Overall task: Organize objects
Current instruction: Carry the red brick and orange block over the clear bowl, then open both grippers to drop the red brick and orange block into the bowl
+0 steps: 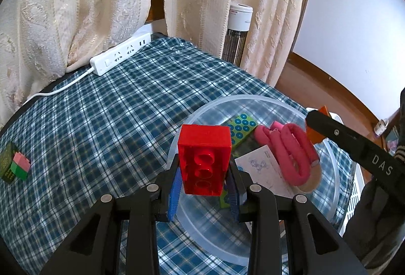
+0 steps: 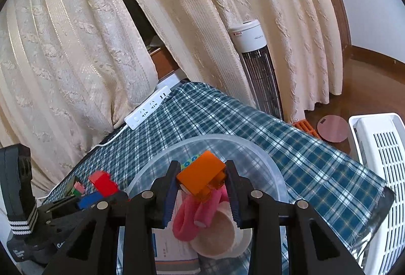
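My left gripper is shut on a red toy brick, held above the near left rim of a clear plastic bowl. The same red brick shows at the lower left of the right wrist view. My right gripper is shut on an orange brick over the bowl. The orange brick and the right gripper's black finger also appear at the right of the left wrist view. Inside the bowl lie a pink foam roll, a green dotted plate and a paper sheet.
A small stack of pink and green bricks lies at the table's left edge on the blue checked cloth. A white power strip sits at the back. A tower heater and a white basket stand beyond the table's right side.
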### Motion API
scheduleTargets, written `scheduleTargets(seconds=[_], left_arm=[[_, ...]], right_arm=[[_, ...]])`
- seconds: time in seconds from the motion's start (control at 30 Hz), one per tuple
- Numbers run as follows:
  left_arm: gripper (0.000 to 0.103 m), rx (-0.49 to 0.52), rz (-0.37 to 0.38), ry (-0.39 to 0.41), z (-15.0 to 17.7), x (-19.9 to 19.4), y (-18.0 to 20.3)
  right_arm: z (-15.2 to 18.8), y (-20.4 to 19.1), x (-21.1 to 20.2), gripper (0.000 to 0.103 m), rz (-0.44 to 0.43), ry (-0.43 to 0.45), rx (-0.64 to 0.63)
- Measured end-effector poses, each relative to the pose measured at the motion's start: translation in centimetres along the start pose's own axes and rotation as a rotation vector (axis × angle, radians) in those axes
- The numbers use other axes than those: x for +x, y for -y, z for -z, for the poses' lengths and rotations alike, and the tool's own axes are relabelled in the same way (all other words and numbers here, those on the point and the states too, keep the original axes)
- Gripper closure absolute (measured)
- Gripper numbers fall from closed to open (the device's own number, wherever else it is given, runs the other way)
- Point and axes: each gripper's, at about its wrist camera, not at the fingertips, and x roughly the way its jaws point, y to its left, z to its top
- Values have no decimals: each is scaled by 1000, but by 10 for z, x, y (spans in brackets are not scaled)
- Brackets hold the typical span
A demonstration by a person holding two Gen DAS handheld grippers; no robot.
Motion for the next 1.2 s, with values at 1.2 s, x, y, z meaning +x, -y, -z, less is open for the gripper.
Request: scheduleTargets(seconds=[1.2], left_arm=[[70,4,7,-8,-3,9,0]], right_arm=[[-17,-15,27,58,-42,-15,-9]])
